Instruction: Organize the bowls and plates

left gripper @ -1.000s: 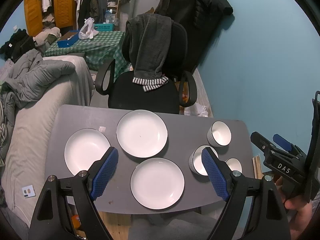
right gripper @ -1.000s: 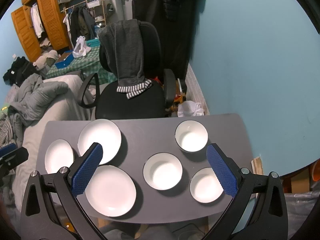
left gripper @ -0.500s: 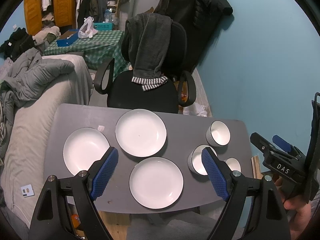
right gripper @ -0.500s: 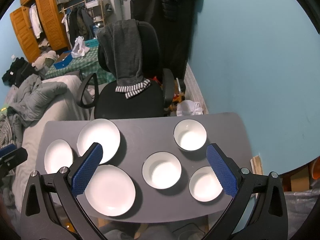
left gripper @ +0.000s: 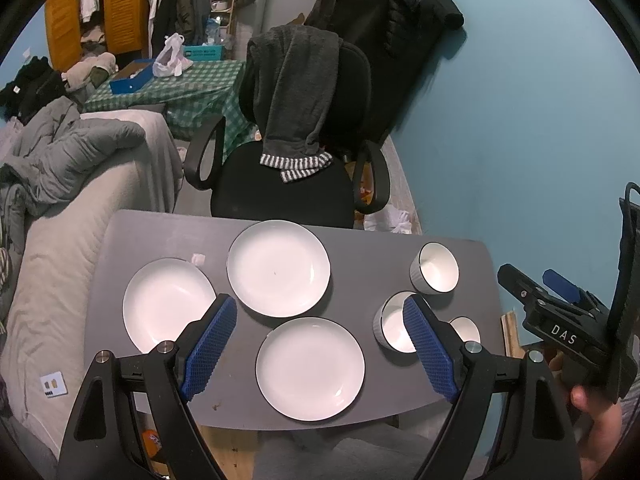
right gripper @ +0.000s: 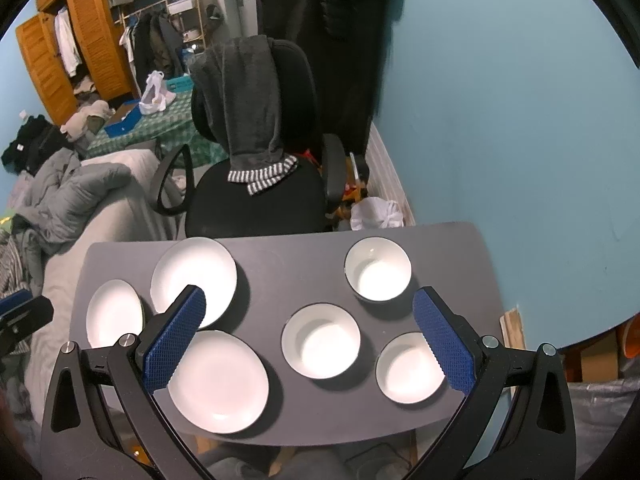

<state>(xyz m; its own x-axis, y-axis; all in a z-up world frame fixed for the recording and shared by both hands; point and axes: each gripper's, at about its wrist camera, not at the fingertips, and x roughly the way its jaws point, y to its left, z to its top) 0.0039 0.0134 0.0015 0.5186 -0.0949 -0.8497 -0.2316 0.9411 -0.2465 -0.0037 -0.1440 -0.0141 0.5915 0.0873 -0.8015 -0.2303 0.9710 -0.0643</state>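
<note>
While both grippers hang above the near edge of the grey table, nothing on it is held. The left gripper has its blue-padded fingers spread wide, empty, and framed between them lies the near plate, flat on the tabletop close to the front edge. Beyond it sits the far plate, by the table's back edge, and to the left the third plate, its near rim hidden behind the left finger. All three are white, lying singly, close together but not overlapping.

The right gripper is likewise splayed open with nothing between its pads. Under it the three white bowls stand upright on the right half of the table, apart from each other: the middle bowl roughly centred between the fingers, the far bowl toward the back right corner, and the near bowl by the front right edge, partly covered by the right-hand finger. From the left camera the right gripper's black body, marked "DAS", shows at the table's right side with a hand beneath it.

Behind the table a black office chair stands pushed close, a dark grey garment draped over its backrest. A small scrap of white paper lies on the table between the third plate and the far plate.
</note>
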